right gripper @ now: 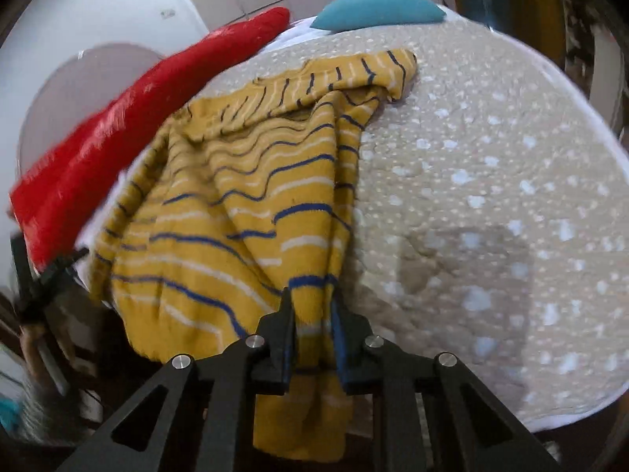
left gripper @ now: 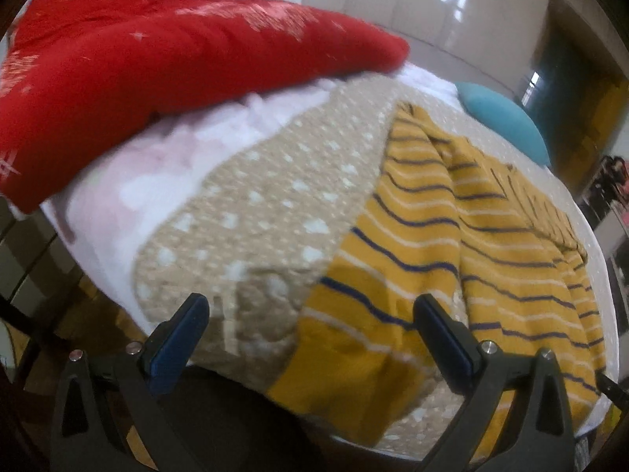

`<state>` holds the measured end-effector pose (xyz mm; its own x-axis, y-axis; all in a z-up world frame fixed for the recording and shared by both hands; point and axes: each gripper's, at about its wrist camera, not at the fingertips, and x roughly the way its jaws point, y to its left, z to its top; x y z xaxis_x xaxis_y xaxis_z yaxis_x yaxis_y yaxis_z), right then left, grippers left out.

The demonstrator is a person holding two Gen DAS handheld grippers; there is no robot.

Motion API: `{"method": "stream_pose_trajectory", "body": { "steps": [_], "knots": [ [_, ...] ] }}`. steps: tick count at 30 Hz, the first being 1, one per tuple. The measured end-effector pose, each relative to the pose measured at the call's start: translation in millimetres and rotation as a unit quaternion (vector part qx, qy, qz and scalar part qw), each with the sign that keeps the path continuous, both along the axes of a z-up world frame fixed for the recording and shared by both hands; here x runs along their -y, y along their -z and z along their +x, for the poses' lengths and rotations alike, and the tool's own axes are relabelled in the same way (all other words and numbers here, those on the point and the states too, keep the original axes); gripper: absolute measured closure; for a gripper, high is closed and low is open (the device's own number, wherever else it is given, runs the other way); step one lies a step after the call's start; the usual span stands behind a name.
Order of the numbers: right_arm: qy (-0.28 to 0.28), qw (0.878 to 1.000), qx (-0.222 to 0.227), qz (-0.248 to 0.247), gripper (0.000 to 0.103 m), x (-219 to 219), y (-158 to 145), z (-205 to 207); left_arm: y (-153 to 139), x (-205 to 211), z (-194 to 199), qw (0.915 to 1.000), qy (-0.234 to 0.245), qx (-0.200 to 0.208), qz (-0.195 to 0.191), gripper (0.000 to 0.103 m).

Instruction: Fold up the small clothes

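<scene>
Right gripper (right gripper: 312, 306) pinches the striped yellow garment's (right gripper: 236, 204) near hem; left gripper (left gripper: 310, 314), released, should catch the hem alongside.

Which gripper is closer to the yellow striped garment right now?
Right. The right gripper is clamped on the yellow striped garment at its near edge. The left gripper is open, hovering over the garment's other near corner without gripping it.

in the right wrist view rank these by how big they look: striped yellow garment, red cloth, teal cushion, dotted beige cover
1. dotted beige cover, fills most of the view
2. striped yellow garment, though it lies nearest the camera
3. red cloth, partly cut off at the left, so unsure
4. teal cushion, smallest, but farthest away
</scene>
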<state>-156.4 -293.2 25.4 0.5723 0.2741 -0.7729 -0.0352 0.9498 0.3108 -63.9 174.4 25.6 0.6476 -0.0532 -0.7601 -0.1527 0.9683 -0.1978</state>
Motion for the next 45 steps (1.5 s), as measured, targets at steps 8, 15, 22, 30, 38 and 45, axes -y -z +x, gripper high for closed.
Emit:
{"method": "stream_pose_trajectory", "body": {
  "steps": [8, 15, 22, 30, 38, 45],
  "knots": [
    [-0.007, 0.999, 0.03, -0.032, 0.084, -5, -13, -7, -6, -9, 17, 0.9995, -0.005, -0.032, 0.004, 0.097],
    [0.011, 0.997, 0.051, -0.05, 0.082, 4, -25, -7, -38, -84, 44, 0.9891, -0.129, -0.02, 0.068, 0.094],
    [-0.071, 0.992, 0.055, -0.085, 0.072, -54, -37, 26, -48, -126, 34, 0.9826, -0.178, 0.0, 0.053, 0.059],
    [-0.273, 0.95, 0.096, -0.118, 0.054, -229, -53, 72, -48, -147, -55, 0.9764, -0.207, 0.06, 0.012, 0.034],
    [-0.446, 0.851, 0.152, -0.232, 0.05, -432, -11, 65, -11, -180, -113, 0.9695, -0.238, 0.048, -0.032, 0.032],
    [-0.463, 0.814, 0.184, -0.3, 0.045, -507, 18, 74, 11, -190, -119, 0.9689, -0.239, 0.037, -0.052, 0.032]
  ]
}}
